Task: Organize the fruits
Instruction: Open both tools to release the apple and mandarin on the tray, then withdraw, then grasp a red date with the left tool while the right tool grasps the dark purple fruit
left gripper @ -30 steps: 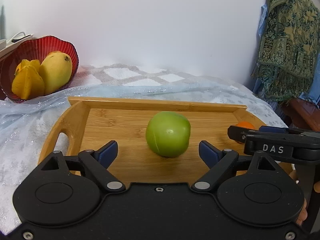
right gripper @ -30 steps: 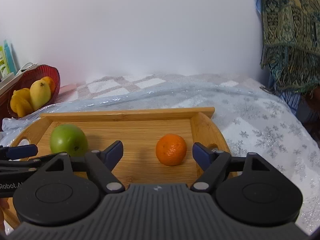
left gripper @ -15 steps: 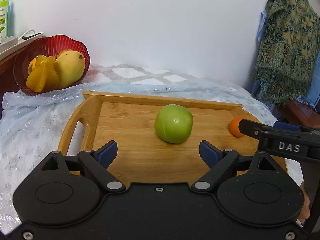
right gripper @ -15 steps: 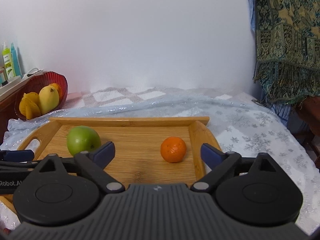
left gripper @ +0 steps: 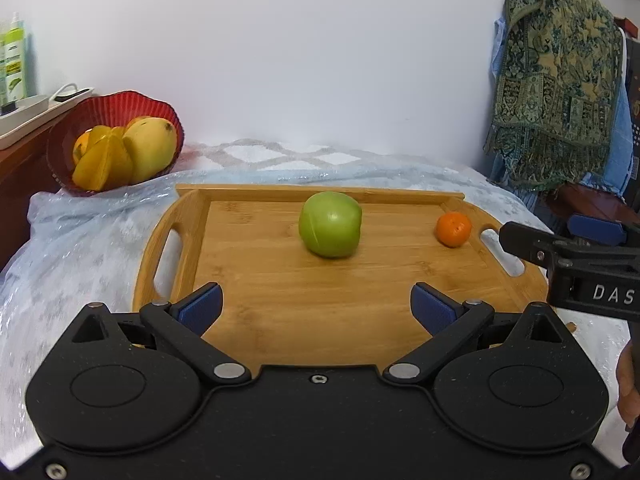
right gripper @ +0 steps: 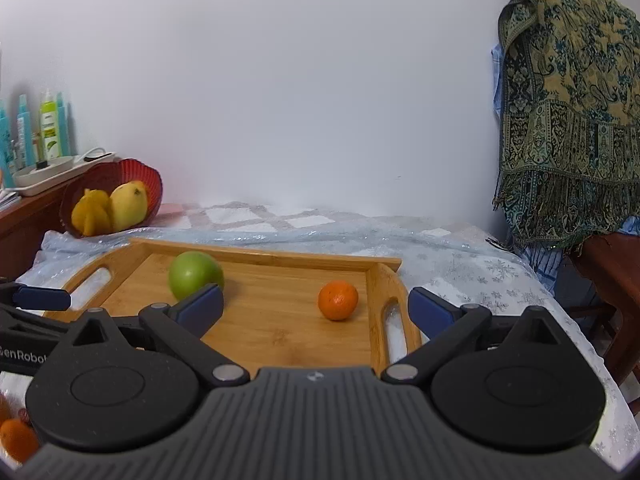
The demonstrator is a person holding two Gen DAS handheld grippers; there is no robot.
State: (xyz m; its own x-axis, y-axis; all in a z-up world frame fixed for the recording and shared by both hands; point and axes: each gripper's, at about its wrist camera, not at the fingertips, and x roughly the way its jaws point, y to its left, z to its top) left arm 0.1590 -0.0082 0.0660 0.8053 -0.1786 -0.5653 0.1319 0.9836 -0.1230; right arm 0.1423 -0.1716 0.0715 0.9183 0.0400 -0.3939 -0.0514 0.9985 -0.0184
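Note:
A green apple (left gripper: 330,225) and a small orange (left gripper: 453,229) lie apart on a wooden tray (left gripper: 280,300). My left gripper (left gripper: 318,307) is open and empty, above the tray's near edge, short of the apple. My right gripper (right gripper: 316,305) is open and empty, near the tray's (right gripper: 296,344) right end; the orange (right gripper: 338,300) lies just beyond its fingers and the apple (right gripper: 195,274) is behind its left finger. The right gripper also shows at the right edge of the left wrist view (left gripper: 568,248).
A red bowl (left gripper: 116,148) holding a mango and other yellow fruit sits at the back left on the plastic-covered cloth. Bottles (right gripper: 50,128) and a white tray stand on a shelf behind it. A patterned shawl (right gripper: 568,100) hangs at right. Another orange fruit (right gripper: 16,438) shows bottom left.
Both grippers have drawn back and risen from the tray; the apple and orange now look smaller and farther away. Both stay open, and the fruits have not moved.

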